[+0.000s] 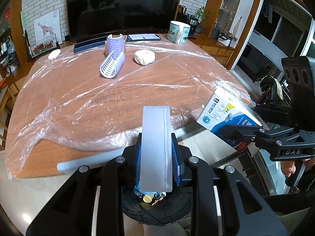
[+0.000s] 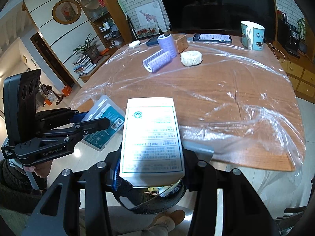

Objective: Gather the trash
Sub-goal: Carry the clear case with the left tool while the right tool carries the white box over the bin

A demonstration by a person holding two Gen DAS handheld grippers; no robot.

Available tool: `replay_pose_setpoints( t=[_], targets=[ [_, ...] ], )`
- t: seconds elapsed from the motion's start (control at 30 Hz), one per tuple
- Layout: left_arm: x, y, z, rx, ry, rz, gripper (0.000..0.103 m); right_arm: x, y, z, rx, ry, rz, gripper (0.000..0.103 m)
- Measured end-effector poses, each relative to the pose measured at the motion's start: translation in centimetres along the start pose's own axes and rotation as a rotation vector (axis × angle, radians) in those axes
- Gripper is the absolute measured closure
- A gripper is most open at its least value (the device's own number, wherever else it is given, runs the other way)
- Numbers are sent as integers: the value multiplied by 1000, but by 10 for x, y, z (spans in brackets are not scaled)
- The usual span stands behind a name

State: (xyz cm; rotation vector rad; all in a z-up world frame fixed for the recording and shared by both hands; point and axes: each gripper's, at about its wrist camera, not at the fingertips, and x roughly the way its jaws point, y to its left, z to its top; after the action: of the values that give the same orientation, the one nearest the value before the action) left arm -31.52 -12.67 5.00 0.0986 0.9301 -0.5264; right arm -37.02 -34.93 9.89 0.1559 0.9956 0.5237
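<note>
Left wrist view shows the left gripper clamped on a translucent white flat plastic case, held edge-up just off the near edge of the wooden surface, which lies under a crinkled clear plastic sheet. Right wrist view shows the right gripper clamped on a white and blue cardboard box, likewise off the near edge. Directly below both held items sits a round bin lined with a black bag, already containing small scraps. Judgement: the step in hand is carrying both items to the bin; the next move calls for centring each item over the bin mouth, then parting the jaws so each drops inside and not onto the floor. Remaining on the surface, well apart from the grippers: two lilac plastic hair rollers, one lying, one upright behind it; a pale round wrapped lump; a patterned turquoise mug; a dark phone. Writing: the right gripper body reads "DAS" in the left view; the left gripper body reads "GenRobot.AI" in the right view. The box bears "OTC" in a red oval and "24"; its back panel text is too washed out to read. The case label carries a barcode.
</note>
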Motion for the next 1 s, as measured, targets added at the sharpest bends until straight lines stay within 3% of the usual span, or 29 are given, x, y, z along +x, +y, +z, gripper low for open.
replay_pose_setpoints(
  t=[0.57, 1.0],
  targets=[
    [-2, -14, -31, 40, 49, 5, 75, 3, 12, -28, -33, 54, -17, 57],
    [14, -13, -55, 45, 112, 28, 75, 24, 24, -47, -82, 106, -139, 57]
  ],
)
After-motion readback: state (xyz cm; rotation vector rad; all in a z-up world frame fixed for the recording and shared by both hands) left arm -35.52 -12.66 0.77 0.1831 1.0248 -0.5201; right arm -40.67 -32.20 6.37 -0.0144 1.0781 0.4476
